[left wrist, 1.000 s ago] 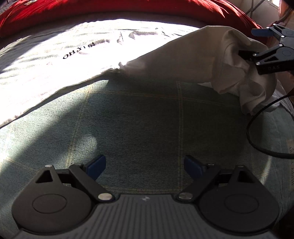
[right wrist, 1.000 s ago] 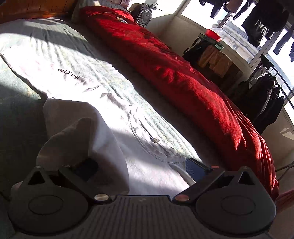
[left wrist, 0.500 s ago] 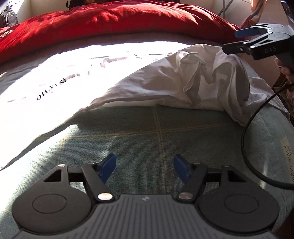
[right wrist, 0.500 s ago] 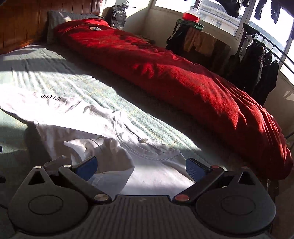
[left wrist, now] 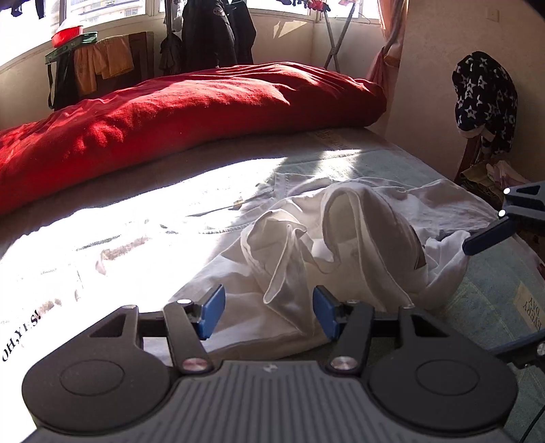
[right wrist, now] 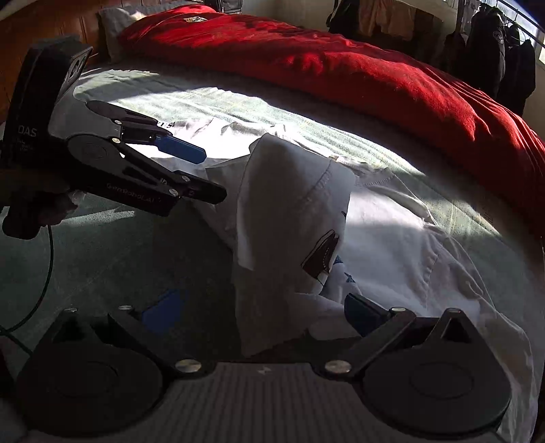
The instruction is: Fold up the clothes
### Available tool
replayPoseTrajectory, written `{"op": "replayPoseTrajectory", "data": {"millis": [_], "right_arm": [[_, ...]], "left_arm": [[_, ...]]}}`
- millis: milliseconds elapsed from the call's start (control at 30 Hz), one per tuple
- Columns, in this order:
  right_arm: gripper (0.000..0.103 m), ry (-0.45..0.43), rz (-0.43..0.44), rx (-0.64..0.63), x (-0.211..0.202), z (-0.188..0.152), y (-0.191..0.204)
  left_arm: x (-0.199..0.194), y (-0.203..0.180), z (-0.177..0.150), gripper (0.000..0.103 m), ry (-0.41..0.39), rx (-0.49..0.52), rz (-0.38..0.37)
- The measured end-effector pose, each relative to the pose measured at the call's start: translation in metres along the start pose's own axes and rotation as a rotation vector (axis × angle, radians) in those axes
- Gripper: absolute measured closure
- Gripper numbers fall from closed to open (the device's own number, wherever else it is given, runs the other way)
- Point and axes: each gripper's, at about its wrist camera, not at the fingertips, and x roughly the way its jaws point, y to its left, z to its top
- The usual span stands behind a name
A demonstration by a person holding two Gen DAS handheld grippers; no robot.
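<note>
A white T-shirt (left wrist: pixel 136 238) with black lettering lies spread on the bed, and one sleeve is bunched into a raised heap (left wrist: pixel 357 238). My left gripper (left wrist: pixel 269 313) sits at the near side of that heap. Its jaws are closing, and a loose fold lies between the blue pads (left wrist: pixel 213 311) without touching either. The right wrist view shows the left gripper (right wrist: pixel 207 173) beside the upstanding fold (right wrist: pixel 289 204). My right gripper (right wrist: pixel 262 310) stands wide open with that fold rising between its fingers. In the left wrist view only one right fingertip (left wrist: pixel 483 238) shows, at the sleeve's far edge.
A long red duvet (left wrist: pixel 170 119) runs along the bed's far side. The shirt lies on a green checked sheet (left wrist: pixel 494 289). A chair with a star-patterned garment (left wrist: pixel 483 95) stands past the bed's corner, and dark clothes (left wrist: pixel 211 30) hang by the window. A cable (right wrist: pixel 47 272) trails from the left gripper.
The lifted sleeve has come down into a heap on the bed. My left gripper moved from the bare sheet up to the heap while its jaws narrowed. The right gripper swung round and lower.
</note>
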Motion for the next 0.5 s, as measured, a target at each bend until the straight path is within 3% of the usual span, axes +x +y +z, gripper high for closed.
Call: {"op": "replayPoseTrajectory", "data": {"millis": [100, 167, 300, 500], "right_arm": [[0.000, 0.000, -0.013, 0.021, 0.001, -0.007, 0.006], [0.000, 0.001, -0.015, 0.037, 0.001, -0.011, 0.008], [0.000, -0.005, -0.027, 0.054, -0.002, -0.016, 0.012], [0.000, -0.028, -0.026, 0.078, -0.011, -0.021, 0.014]], "left_arm": [[0.012, -0.003, 0.003, 0.071, 0.020, 0.014, -0.023], [0.020, -0.007, 0.002, 0.072, 0.032, 0.022, -0.035], [0.031, -0.013, 0.001, 0.093, 0.068, 0.047, -0.051], [0.017, -0.009, 0.003, 0.100, 0.068, 0.107, -0.033]]}}
